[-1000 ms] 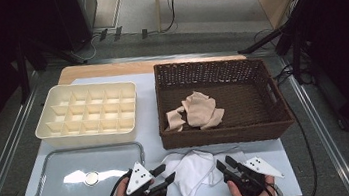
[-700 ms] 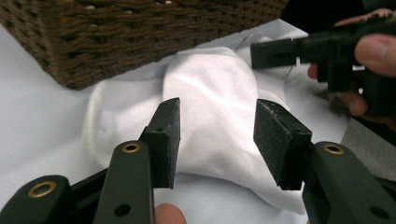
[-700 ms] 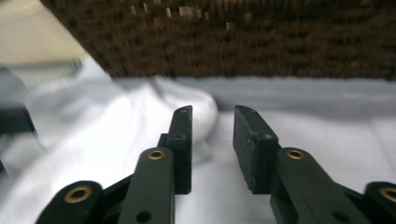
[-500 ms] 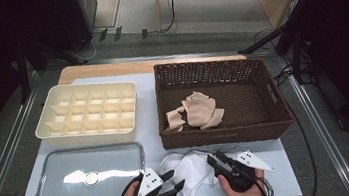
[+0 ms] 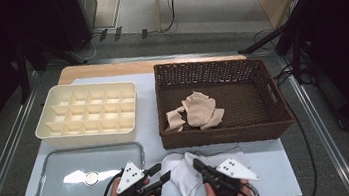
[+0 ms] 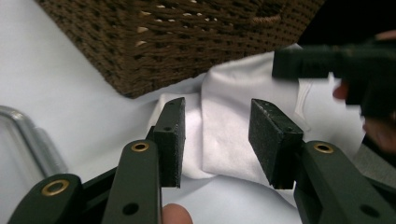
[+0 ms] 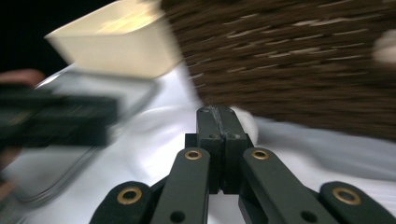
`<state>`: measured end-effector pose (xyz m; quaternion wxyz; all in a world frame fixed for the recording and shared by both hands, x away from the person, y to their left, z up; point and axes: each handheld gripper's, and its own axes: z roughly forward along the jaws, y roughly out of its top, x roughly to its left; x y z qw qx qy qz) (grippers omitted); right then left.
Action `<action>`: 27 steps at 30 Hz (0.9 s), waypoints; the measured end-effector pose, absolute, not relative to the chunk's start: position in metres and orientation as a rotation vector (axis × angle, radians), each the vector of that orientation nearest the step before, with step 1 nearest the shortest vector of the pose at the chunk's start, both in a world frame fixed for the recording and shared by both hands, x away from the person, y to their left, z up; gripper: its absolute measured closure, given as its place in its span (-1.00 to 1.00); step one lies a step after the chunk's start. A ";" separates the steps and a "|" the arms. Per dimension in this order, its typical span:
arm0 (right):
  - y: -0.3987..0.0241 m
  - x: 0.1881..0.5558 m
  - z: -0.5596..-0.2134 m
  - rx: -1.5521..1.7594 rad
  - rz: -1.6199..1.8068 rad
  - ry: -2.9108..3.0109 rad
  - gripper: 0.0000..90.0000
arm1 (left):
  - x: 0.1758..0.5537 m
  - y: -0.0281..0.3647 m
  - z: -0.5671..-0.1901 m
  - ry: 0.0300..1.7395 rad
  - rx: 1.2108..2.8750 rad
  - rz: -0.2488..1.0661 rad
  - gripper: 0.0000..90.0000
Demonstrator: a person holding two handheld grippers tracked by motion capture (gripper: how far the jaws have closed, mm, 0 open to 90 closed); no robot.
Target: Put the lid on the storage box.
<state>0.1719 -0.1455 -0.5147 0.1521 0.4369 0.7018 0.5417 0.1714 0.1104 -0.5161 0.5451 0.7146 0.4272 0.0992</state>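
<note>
White cloth (image 5: 184,173) lay crumpled at the table's near edge, between both grippers, just before the wicker basket (image 5: 227,134).

Left gripper (image 6: 215,137) held jaws apart astride a fold, pads not pressing; right gripper (image 7: 218,135) just snapped together, nothing visibly pinched. Stood on a pale tabletop (image 5: 146,106) in a dim room.
</note>
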 end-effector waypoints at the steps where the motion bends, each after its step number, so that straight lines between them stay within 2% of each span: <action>1: -0.134 0.168 -0.519 1.215 1.546 2.071 1.00 | 0.172 0.112 -0.516 1.017 1.689 0.239 0.28; 3: -0.120 0.162 -0.525 1.170 1.566 2.155 0.93 | 0.173 0.116 -0.516 1.033 1.679 0.247 0.28; 5: -0.109 0.153 -0.530 1.083 1.589 2.215 0.71 | 0.173 0.117 -0.516 1.039 1.681 0.249 0.28; 7: -0.109 0.147 -0.526 1.037 1.611 2.209 0.58 | 0.173 0.115 -0.516 1.033 1.687 0.247 0.28; 12: -0.151 0.153 -0.510 1.143 1.614 2.018 0.54 | 0.173 0.108 -0.518 1.018 1.708 0.240 0.28; 18: -0.204 0.178 -0.529 1.420 1.435 1.863 0.47 | 0.174 0.097 -0.520 0.990 1.706 0.188 0.13; 24: -0.197 0.188 -0.541 1.434 1.365 1.924 0.40 | 0.178 0.085 -0.524 1.004 1.709 0.143 0.01; 27: -0.193 0.189 -0.541 1.437 1.365 1.950 0.42 | 0.178 0.080 -0.528 1.018 1.741 0.145 0.03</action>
